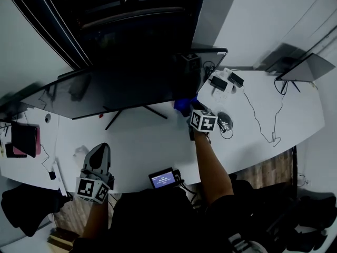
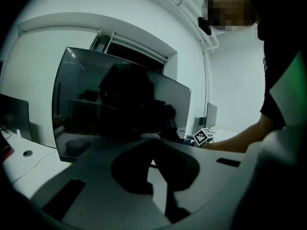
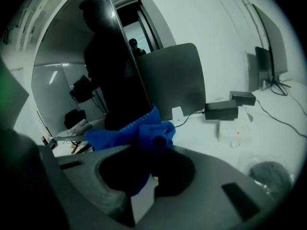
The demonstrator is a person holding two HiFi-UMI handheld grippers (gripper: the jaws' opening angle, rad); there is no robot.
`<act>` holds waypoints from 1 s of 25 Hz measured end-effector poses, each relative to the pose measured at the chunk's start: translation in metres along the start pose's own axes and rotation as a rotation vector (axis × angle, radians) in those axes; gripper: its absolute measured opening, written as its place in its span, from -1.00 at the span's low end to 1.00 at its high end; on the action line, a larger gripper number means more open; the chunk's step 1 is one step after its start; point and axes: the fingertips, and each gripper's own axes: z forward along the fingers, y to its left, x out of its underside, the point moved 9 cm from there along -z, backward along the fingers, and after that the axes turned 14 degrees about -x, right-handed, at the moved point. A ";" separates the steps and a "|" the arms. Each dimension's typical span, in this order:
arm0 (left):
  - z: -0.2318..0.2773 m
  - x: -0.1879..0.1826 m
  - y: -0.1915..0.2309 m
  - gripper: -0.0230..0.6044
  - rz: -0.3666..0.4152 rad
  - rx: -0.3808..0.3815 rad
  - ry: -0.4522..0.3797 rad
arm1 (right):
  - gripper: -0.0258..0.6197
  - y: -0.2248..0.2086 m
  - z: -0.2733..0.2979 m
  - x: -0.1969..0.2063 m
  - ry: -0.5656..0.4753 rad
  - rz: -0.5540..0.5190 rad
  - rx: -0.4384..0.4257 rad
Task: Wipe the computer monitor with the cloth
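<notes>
Jaws of the right gripper (image 3: 151,145) are clamped on a bunched blue cloth (image 3: 128,131), held just beside the lower right corner of the monitor (image 3: 72,71). The dark screen stands upright on the white desk (image 1: 147,146). Whether cloth meets glass cannot be told. The left gripper (image 2: 156,164), jaws drawn together on nothing, hangs low at the desk's near edge, well apart from the screen. The wipe looks to be at one end of a pass. The next move would call for pressing the cloth flat and drawing it leftward, lightly enough not to rock the stand (image 1: 134,112).
</notes>
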 end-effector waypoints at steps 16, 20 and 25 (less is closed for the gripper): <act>-0.019 0.010 0.060 -0.95 -0.034 -0.049 -0.016 | -0.72 0.033 0.011 0.005 0.003 0.005 0.033; -0.023 0.015 0.075 -0.95 -0.042 -0.042 -0.003 | -0.72 0.044 0.016 0.008 0.004 0.020 0.028; -0.026 0.015 0.091 -0.95 -0.046 -0.034 0.000 | -0.73 0.058 0.022 0.010 0.011 0.014 0.030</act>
